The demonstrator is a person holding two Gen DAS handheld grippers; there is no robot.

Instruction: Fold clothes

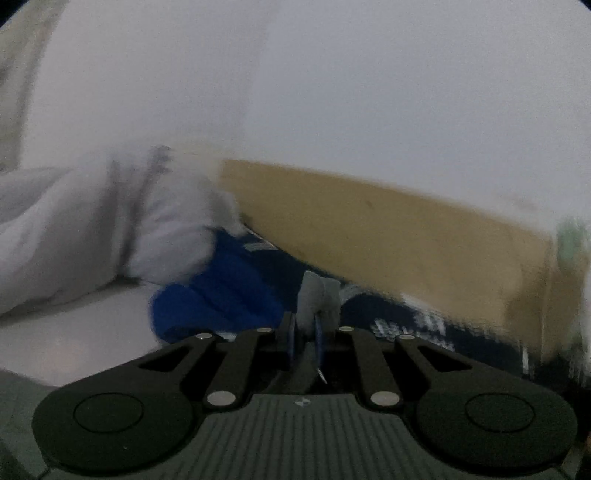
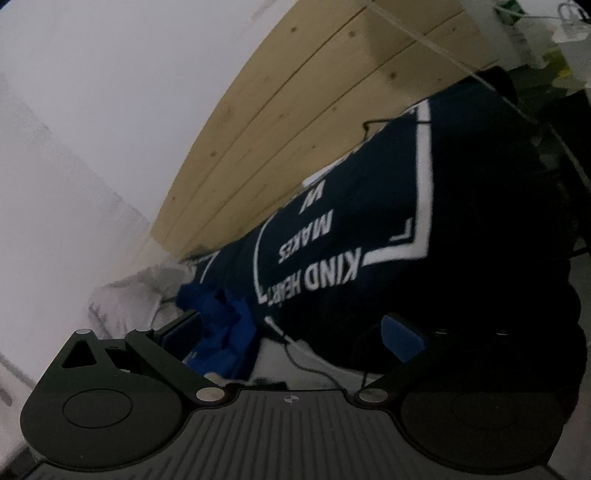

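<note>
Lying along the foot of the wooden plank wall [image 2: 280, 122], the navy shirt [image 2: 461, 206] is the garment you are working on: dark fabric with a white printed frame and white lettering that reads KIND, MAKES and part of another word, upside down in your right wrist view. It stretches from the lower middle of that view up toward the upper right, with a dark cord [image 2: 306, 360] trailing off its lower edge onto the pale surface [image 2: 280, 354] beneath.

Your left tool [image 1: 306, 334] has its fingers drawn nearly together, and a small pale grey scrap of fabric [image 1: 319, 295] sticks up from between them; the view is blurred, so you cannot tell which garment that scrap belongs to. Just beyond it sits the navy shirt's printed edge, and to its left a bright blue garment [image 1: 218, 291] lies bunched.

Your right tool [image 2: 291, 334] is spread wide. Its left finger sits beside the bright blue garment [image 2: 225, 332], and its right finger, with the blue pad [image 2: 402, 339] showing, is up against the dark fabric of the navy shirt; nothing is pinched between them.

Left of the blue garment, a white crumpled cloth [image 1: 103, 221] is heaped on the pale surface. Behind everything runs the plank wall, and above it a plain white wall [image 1: 369, 92]. Some white and green clutter [image 2: 524, 33] sits at the far upper right of your right wrist view, too blurred to name.
</note>
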